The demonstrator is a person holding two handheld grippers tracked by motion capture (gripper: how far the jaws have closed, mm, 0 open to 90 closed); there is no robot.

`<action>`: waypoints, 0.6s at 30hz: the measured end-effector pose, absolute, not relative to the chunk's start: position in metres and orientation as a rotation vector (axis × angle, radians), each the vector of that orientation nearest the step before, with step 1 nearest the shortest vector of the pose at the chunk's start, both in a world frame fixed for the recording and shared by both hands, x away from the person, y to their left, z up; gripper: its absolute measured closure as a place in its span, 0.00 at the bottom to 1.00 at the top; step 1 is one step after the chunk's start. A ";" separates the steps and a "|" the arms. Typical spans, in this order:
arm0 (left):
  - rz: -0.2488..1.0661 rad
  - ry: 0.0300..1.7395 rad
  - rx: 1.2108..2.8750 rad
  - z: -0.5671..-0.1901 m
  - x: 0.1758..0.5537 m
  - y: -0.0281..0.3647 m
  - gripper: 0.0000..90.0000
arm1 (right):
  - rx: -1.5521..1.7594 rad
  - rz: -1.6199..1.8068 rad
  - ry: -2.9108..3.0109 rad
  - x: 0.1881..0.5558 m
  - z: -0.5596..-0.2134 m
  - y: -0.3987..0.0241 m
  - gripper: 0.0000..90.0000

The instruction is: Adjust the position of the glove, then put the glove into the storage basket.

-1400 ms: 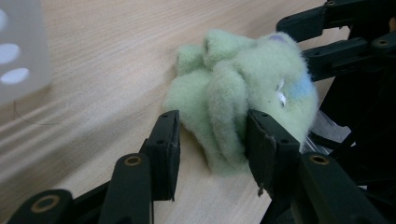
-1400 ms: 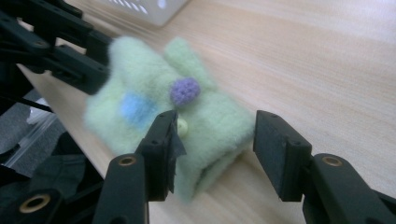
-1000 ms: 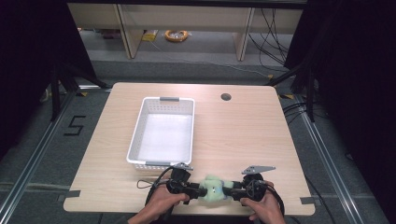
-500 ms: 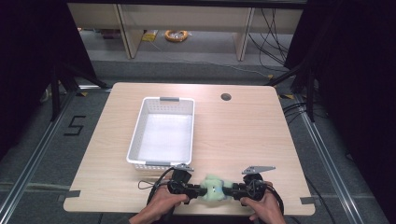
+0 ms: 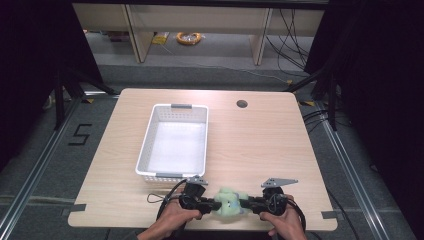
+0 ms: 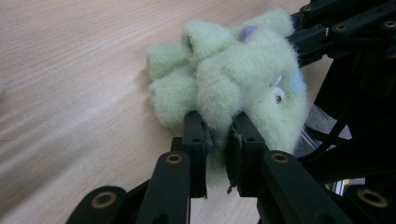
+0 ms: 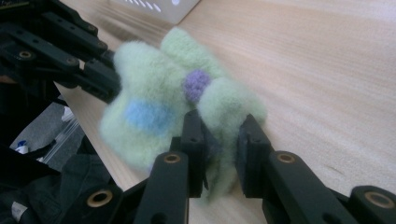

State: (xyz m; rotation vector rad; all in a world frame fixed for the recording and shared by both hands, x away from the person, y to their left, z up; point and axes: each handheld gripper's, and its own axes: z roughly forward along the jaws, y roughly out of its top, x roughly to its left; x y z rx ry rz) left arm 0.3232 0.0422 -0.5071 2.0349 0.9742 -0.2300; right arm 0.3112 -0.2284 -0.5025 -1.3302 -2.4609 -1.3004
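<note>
Left claw [image 5: 212,203] and right claw [image 5: 250,204], jaws just closing, clamp the fuzzy green plush toy [image 5: 229,202] at the tabletop [image 5: 260,145] near edge; bare wood beyond.

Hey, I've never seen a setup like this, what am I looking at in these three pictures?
A person sits at a wooden table with a hand-held gripper in each hand. One picture looks down from above; the other two come from cameras riding on each gripper, looking along its black fingers. On the table stands a white basket. Near the front edge, the left gripper and right gripper have just been closing from opposite sides, and both now pinch a fuzzy green plush toy, its tufts squeezed between their fingers.
</note>
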 end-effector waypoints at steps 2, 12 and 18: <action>-0.205 0.983 2.063 -0.504 0.321 0.042 0.87 | -1.341 -1.299 -2.455 0.310 -0.501 -0.228 0.85; -0.231 0.951 2.042 -0.503 0.320 0.047 0.87 | -1.327 -1.330 -2.437 0.307 -0.497 -0.226 0.85; -0.209 0.960 2.052 -0.500 0.319 0.049 0.87 | -1.293 -1.352 -2.446 0.307 -0.496 -0.225 0.85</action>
